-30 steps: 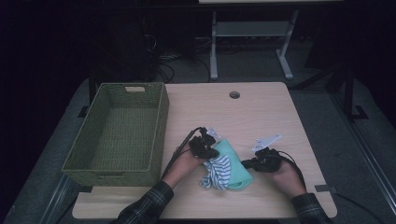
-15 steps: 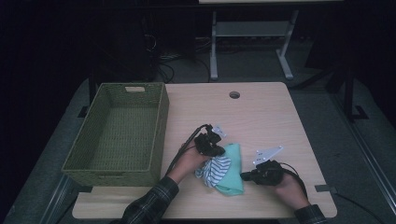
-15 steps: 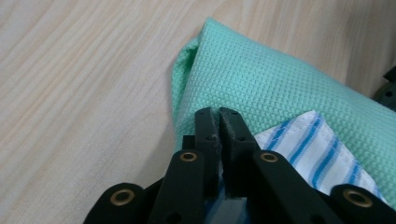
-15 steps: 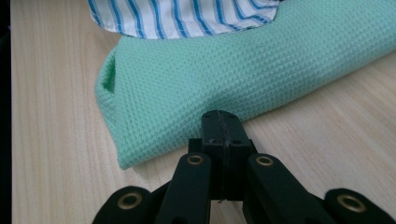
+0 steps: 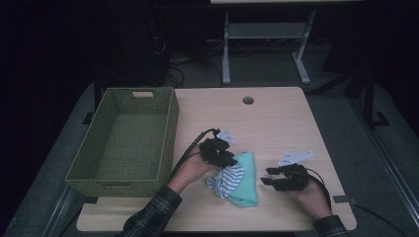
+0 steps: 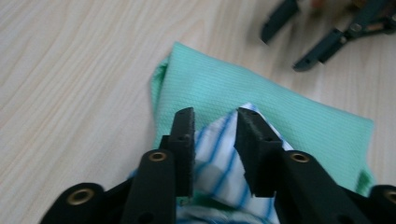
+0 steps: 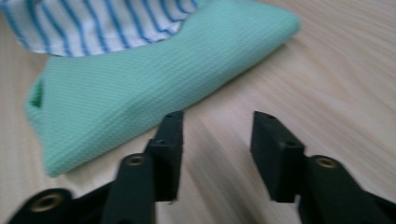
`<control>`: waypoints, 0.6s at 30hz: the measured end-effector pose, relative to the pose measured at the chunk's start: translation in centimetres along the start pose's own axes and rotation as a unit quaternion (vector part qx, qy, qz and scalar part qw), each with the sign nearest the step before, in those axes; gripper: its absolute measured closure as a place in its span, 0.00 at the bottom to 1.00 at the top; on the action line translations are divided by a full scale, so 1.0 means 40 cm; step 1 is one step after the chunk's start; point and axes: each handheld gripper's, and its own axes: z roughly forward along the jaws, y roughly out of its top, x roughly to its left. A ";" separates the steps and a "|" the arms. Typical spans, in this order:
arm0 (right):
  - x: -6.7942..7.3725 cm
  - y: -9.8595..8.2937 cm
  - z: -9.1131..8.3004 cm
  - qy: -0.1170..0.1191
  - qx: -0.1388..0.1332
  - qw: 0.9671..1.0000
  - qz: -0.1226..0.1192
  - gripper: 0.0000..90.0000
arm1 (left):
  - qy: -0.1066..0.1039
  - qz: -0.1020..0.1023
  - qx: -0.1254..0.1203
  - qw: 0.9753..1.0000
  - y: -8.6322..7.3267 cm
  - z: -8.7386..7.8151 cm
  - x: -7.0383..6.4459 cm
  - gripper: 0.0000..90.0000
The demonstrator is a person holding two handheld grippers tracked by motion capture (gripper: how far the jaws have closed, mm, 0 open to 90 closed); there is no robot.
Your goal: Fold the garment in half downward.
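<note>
Step in hand: left hand-held gripper (image 6: pixel 212 126) clamped on striped cloth (image 5: pixel 226 178), which lies atop green cloth (image 5: pixel 245 180) at worktop (image 5: pixel 276 123) front centre.
Right hand-held gripper (image 7: pixel 217 135): jaws apart, empty, at 3 o'clock of green cloth, just beside, not touching.
Next move, judged: lift striped cloth clear; basket (image 5: pixel 126 138) waits at 9 o'clock.

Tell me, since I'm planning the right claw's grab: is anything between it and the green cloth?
Nothing visible. The right claw is open over bare wooden table, with the green cloth just ahead. The striped cloth lies on the green cloth's far side, pinched by the left claw.
</note>
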 end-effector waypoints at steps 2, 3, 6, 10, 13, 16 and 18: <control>-0.007 -0.003 0.002 -0.017 -0.001 1.000 0.004 0.42 | -0.005 0.009 0.006 1.000 -0.002 -0.004 -0.006 0.67; -0.013 -0.005 0.003 -0.025 -0.002 1.000 0.006 0.38 | -0.005 0.012 0.011 1.000 -0.003 -0.006 -0.010 0.64; -0.024 -0.010 0.005 -0.049 -0.001 0.999 0.017 0.28 | 0.001 0.026 0.017 1.000 -0.007 -0.011 -0.016 0.58; -0.036 -0.017 0.005 -0.079 -0.003 0.997 0.025 0.15 | -0.005 0.036 0.024 0.999 -0.013 -0.021 -0.018 0.52; -0.037 -0.025 0.000 -0.094 -0.007 0.995 0.026 0.11 | -0.012 0.039 0.024 0.999 -0.016 -0.027 -0.018 0.48; -0.042 -0.037 -0.008 -0.098 -0.009 0.995 0.033 0.10 | -0.017 0.045 0.030 0.998 -0.018 -0.028 -0.021 0.45; -0.047 -0.044 -0.010 -0.105 -0.007 0.994 0.034 0.08 | -0.021 0.048 0.031 0.998 -0.018 -0.026 -0.024 0.44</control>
